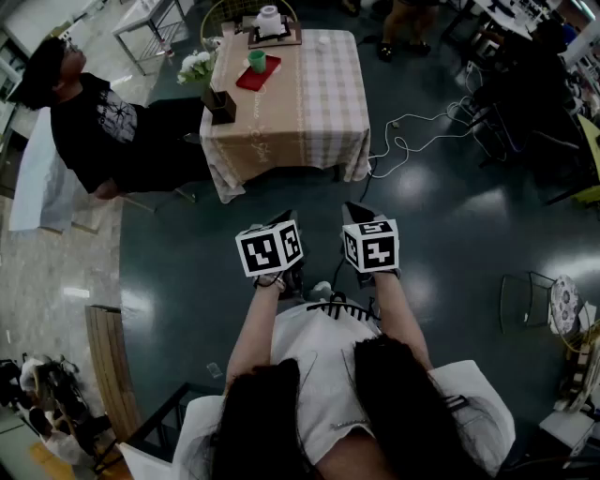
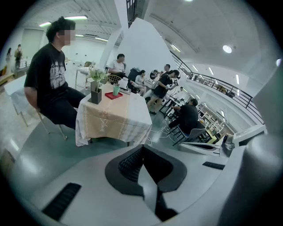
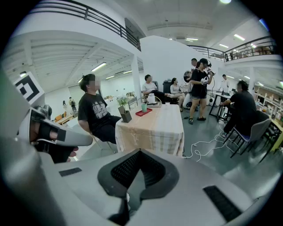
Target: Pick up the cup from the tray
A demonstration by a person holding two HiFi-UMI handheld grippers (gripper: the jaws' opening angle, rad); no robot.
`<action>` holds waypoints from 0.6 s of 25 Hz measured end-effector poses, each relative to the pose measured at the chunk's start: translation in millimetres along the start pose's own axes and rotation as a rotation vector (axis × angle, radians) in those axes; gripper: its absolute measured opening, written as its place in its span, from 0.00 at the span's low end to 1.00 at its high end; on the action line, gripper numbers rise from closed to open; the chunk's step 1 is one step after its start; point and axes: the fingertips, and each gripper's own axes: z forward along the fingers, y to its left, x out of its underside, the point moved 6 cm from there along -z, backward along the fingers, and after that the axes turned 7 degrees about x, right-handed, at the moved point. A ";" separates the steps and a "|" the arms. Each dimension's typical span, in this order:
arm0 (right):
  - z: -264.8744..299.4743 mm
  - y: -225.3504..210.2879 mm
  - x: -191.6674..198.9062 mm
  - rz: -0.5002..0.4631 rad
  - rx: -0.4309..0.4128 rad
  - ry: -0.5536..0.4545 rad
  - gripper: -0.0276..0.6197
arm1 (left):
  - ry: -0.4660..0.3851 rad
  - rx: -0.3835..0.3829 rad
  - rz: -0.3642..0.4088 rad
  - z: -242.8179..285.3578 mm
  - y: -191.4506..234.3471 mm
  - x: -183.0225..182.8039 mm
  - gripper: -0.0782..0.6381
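Note:
A green cup (image 1: 257,60) stands on a red tray (image 1: 259,74) at the far left part of a cloth-covered table (image 1: 309,112). Both grippers are held over the floor, well short of the table, pointing toward it. My left gripper (image 1: 285,218) is shut with nothing in it, and so is my right gripper (image 1: 355,209). In the left gripper view the closed jaws (image 2: 141,148) face the distant cup (image 2: 116,89) on its tray (image 2: 113,95). In the right gripper view the closed jaws (image 3: 139,152) face the cup (image 3: 143,107) and tray (image 3: 143,113).
A person in a black shirt (image 1: 94,131) sits at the table's left side. A dark vase of white flowers (image 1: 214,94) and a white appliance on a wooden board (image 1: 270,26) share the table. A white cable (image 1: 412,141) lies on the floor to the right.

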 end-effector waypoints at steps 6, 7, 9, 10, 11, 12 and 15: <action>-1.6 -2.6 1.1 -0.025 0.003 0.005 0.06 | 0.017 -0.017 0.032 3.2 -4.9 2.4 0.12; -1.6 -3.3 1.5 -0.025 0.001 0.006 0.06 | 0.019 -0.014 0.032 4.2 -6.2 3.2 0.12; -1.5 -5.1 2.1 -0.023 -0.003 0.010 0.06 | 0.019 -0.007 0.025 6.4 -8.1 4.4 0.12; -1.2 -6.2 2.2 -0.019 -0.007 0.013 0.06 | 0.019 -0.007 0.023 7.5 -8.9 4.6 0.12; -0.6 -7.5 2.1 -0.013 -0.014 0.014 0.06 | 0.018 -0.006 0.022 8.7 -9.8 4.4 0.12; 0.3 -8.9 2.0 -0.002 -0.025 0.013 0.06 | 0.016 -0.004 0.021 9.9 -10.8 4.1 0.12; 1.0 -13.0 1.9 0.044 -0.050 -0.007 0.06 | 0.013 0.001 0.008 11.4 -12.9 5.6 0.12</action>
